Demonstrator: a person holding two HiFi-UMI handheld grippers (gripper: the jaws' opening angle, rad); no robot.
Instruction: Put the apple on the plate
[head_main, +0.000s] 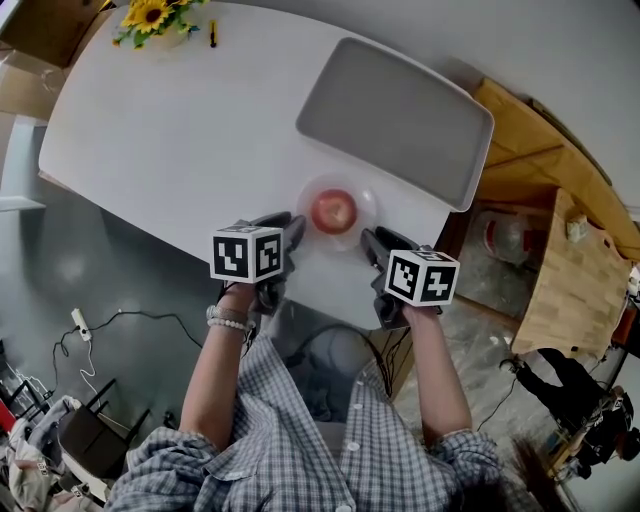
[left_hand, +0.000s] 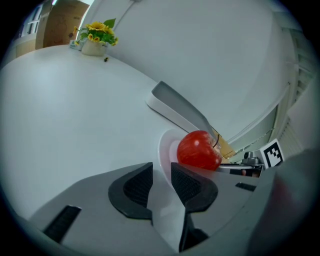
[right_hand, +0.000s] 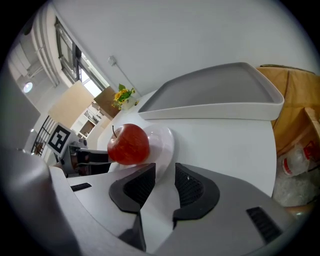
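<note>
A red apple (head_main: 333, 210) rests on a small pale plate (head_main: 366, 200) near the white table's front edge. My left gripper (head_main: 291, 228) sits just left of the plate and my right gripper (head_main: 371, 240) just right of it, both low over the table and pointing at the apple. In the left gripper view the apple (left_hand: 199, 149) stands on the plate (left_hand: 164, 150) just beyond my left gripper (left_hand: 161, 172), whose jaws are nearly together with nothing between. The right gripper view shows the apple (right_hand: 128, 144) and plate (right_hand: 164, 140) ahead of my right gripper (right_hand: 165, 172), also shut and empty.
A large grey tray (head_main: 395, 120) lies behind the plate toward the right. A pot of sunflowers (head_main: 150, 15) stands at the far left corner of the table (head_main: 180, 140). Wooden crates (head_main: 565, 260) stand on the floor to the right, cables (head_main: 120, 320) to the left.
</note>
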